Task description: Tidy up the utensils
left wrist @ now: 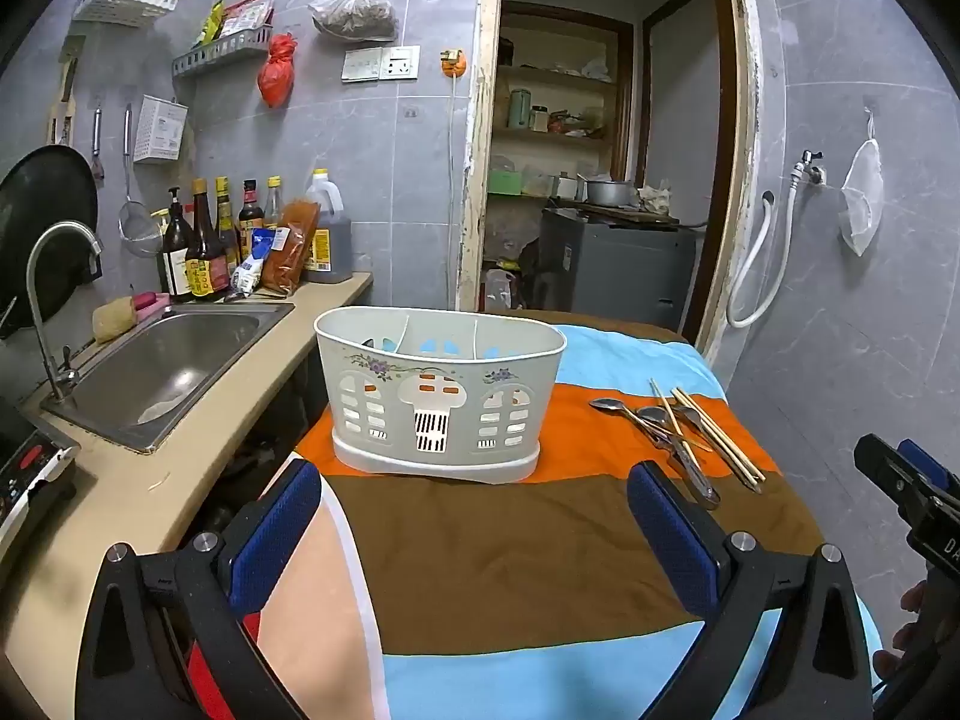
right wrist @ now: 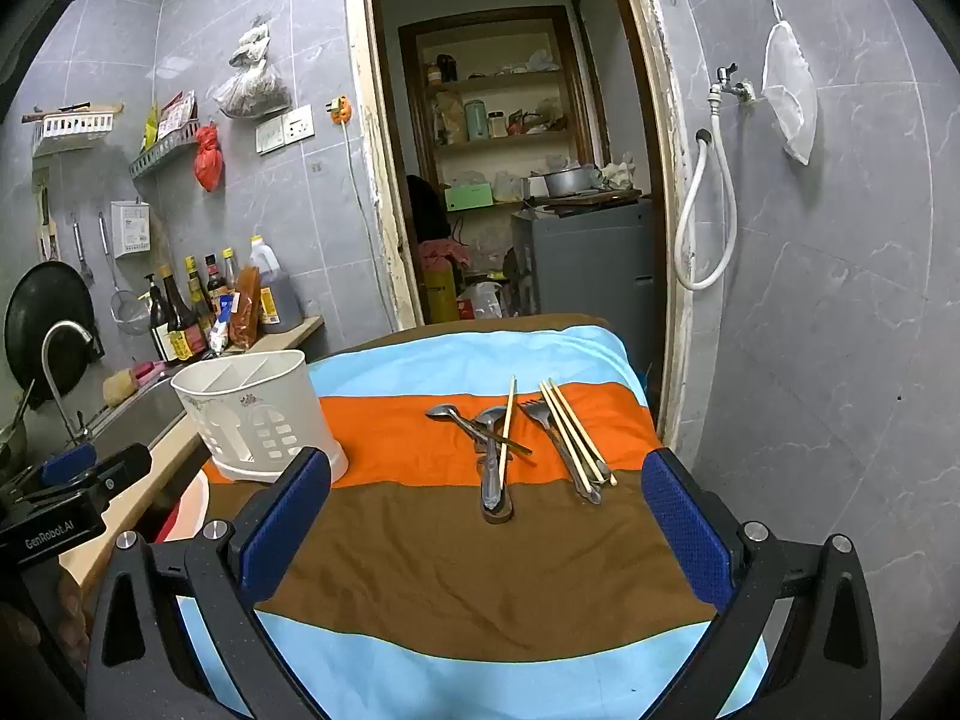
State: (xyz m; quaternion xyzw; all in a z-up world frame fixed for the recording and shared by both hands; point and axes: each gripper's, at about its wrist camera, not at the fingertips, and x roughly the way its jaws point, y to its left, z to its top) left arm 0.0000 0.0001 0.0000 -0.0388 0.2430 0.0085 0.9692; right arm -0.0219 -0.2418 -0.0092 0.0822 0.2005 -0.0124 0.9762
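A white plastic utensil holder (left wrist: 438, 396) with three compartments stands on the striped cloth (left wrist: 510, 546); it also shows at the left in the right wrist view (right wrist: 252, 414). To its right lie metal spoons (right wrist: 489, 456), a fork (right wrist: 555, 444) and wooden chopsticks (right wrist: 576, 429), loosely piled; they also show in the left wrist view (left wrist: 684, 429). My left gripper (left wrist: 474, 504) is open and empty, just in front of the holder. My right gripper (right wrist: 486, 501) is open and empty, just in front of the utensils.
A steel sink (left wrist: 162, 366) with a tap (left wrist: 57, 276) lies left of the table, with sauce bottles (left wrist: 210, 240) behind it. A doorway (right wrist: 516, 180) opens behind the table. The table's right edge is near the tiled wall (right wrist: 828, 300).
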